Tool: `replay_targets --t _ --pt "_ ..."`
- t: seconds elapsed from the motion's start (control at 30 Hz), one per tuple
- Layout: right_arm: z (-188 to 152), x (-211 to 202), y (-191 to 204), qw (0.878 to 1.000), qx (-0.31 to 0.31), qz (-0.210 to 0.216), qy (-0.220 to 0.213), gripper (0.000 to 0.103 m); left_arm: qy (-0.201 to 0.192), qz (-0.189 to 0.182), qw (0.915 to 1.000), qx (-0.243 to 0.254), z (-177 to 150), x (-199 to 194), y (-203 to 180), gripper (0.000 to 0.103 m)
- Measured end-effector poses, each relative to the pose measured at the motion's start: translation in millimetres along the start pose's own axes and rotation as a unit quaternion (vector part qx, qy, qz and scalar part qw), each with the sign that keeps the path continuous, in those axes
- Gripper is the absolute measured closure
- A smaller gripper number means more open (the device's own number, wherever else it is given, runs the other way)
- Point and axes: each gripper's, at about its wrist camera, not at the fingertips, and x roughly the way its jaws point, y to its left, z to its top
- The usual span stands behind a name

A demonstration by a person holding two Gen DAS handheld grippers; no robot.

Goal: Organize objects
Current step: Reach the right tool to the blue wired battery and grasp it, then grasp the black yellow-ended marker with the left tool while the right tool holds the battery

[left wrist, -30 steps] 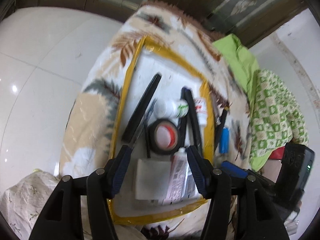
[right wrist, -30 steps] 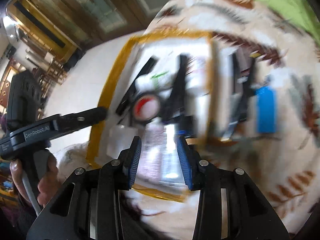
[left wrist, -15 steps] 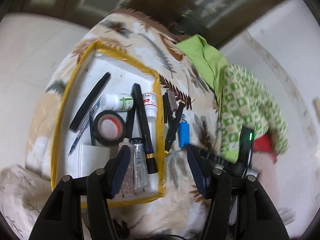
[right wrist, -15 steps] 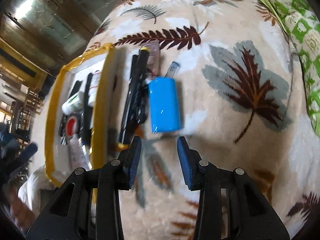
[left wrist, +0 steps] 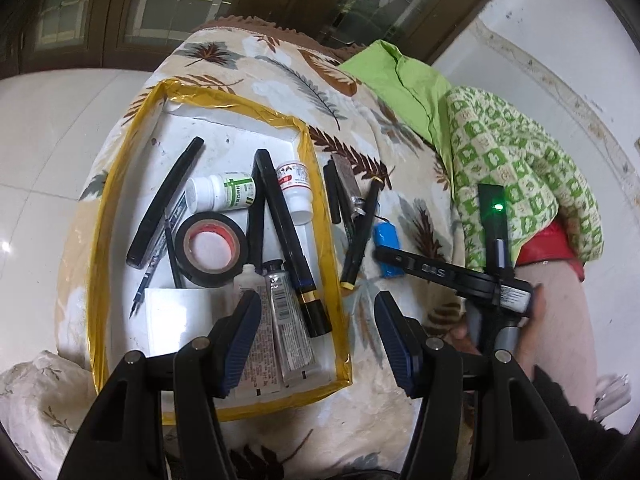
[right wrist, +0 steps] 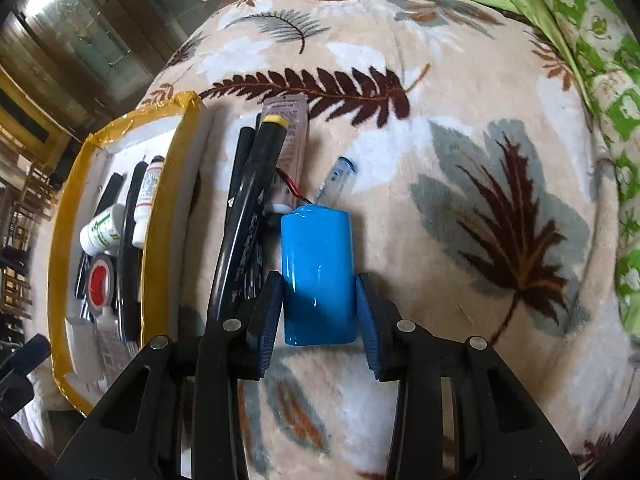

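Note:
A white tray with a yellow taped rim (left wrist: 316, 216) lies on a leaf-print blanket and holds pens, bottles, tubes and a roll of black tape (left wrist: 211, 249). Beside it on the blanket lie black markers (right wrist: 248, 196), a sachet and a blue battery pack (right wrist: 318, 272). My right gripper (right wrist: 318, 308) is open, with its jaws on either side of the battery pack's near end; whether they touch it I cannot tell. My left gripper (left wrist: 316, 336) is open and empty above the tray's near right corner. The battery pack also shows in the left wrist view (left wrist: 386, 236).
Green cloths (left wrist: 500, 152) are heaped at the blanket's far right. The tray (right wrist: 160, 216) lies left of the loose items. White tiled floor (left wrist: 44, 152) surrounds the blanket. A person's arm (left wrist: 560, 320) holds the right gripper.
My right gripper has moved forward from the tray to the blue battery pack, which now sits between its jaws. My left gripper's view has swung right, from over the tray to its right rim.

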Motion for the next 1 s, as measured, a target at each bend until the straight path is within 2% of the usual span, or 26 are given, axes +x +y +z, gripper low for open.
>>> replay_targets --t 0.17,0.23,0.37,0.5,0.6,0.67,0.83,1.0 --pt "-35 -24 -37 0.998 0.053 -0.027 0.008 0.067 0.018 -0.002 0.9997 0.017 1 5 -15 0.044" --pt "-49 -31 -53 0.997 0.072 -0.018 0.013 0.067 0.03 -0.01 0.9991 0.028 2 12 -25 0.044" --pt "-62 -39 -68 0.996 0.087 -0.003 0.015 0.067 0.048 0.007 0.9949 0.088 7 34 -59 0.044" --pt "-63 -36 -74 0.995 0.094 0.014 0.015 0.067 0.078 0.011 0.9868 0.142 14 70 -95 0.044" --pt "-64 -35 -75 0.995 0.097 0.022 0.014 0.067 0.103 0.015 0.9757 0.193 19 105 -117 0.044" --pt "-65 -36 -75 0.995 0.096 0.028 0.013 0.067 0.123 0.024 0.9697 0.21 24 129 -125 0.044" --pt "-68 -37 -80 0.993 0.106 0.048 0.013 0.067 0.162 0.025 0.9602 0.226 28 169 -131 0.044" --pt "-69 -35 -77 0.994 0.099 0.043 0.013 0.067 0.187 0.011 0.9613 0.202 19 178 -116 0.046"
